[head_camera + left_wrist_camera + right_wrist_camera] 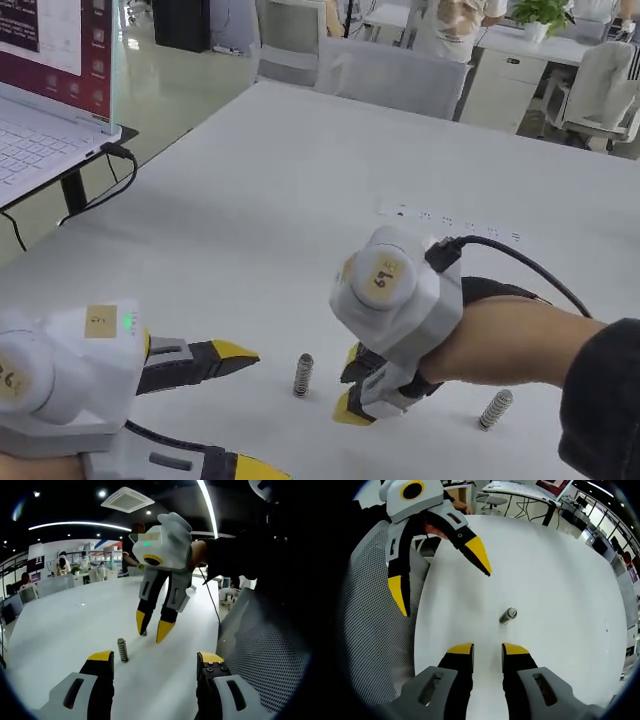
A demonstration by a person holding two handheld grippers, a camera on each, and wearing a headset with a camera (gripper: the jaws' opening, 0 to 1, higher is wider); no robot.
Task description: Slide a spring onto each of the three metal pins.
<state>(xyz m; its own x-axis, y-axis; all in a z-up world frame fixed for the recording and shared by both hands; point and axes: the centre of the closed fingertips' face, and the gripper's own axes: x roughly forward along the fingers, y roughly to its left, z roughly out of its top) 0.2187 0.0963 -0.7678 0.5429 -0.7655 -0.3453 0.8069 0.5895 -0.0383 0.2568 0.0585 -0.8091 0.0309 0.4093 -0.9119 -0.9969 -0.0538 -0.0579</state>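
Grey coiled metal spring [303, 375] standing upright on the white tabletop [300, 200], between the two claws and touching neither. Its long axis is vertical, with one end on the table and the other pointing straight up. In the right gripper view it appears almost end-on, just ahead of the right claw [487, 649] and slightly off the line of the gap, toward the right-hand jaw. The right claw's jaws stand a narrow gap apart and hold nothing. Left claw [156, 656]: jaws spread wide and empty, with the spring just beyond the left-hand jaw tip. Whether a pin sits inside this spring cannot be told. A second grey coiled spring [495, 408] lies on its side behind the right claw, on the wrist side, near the person's forearm [520, 335]. Its long axis lies flat on the table and runs slantwise in the head view. Likely hazards: the upright spring has a small foot, so a jaw tip brushing it off-centre would probably topple it and let it roll. A pinch across the coils may make it squirt out. The forearm could nudge the lying spring.
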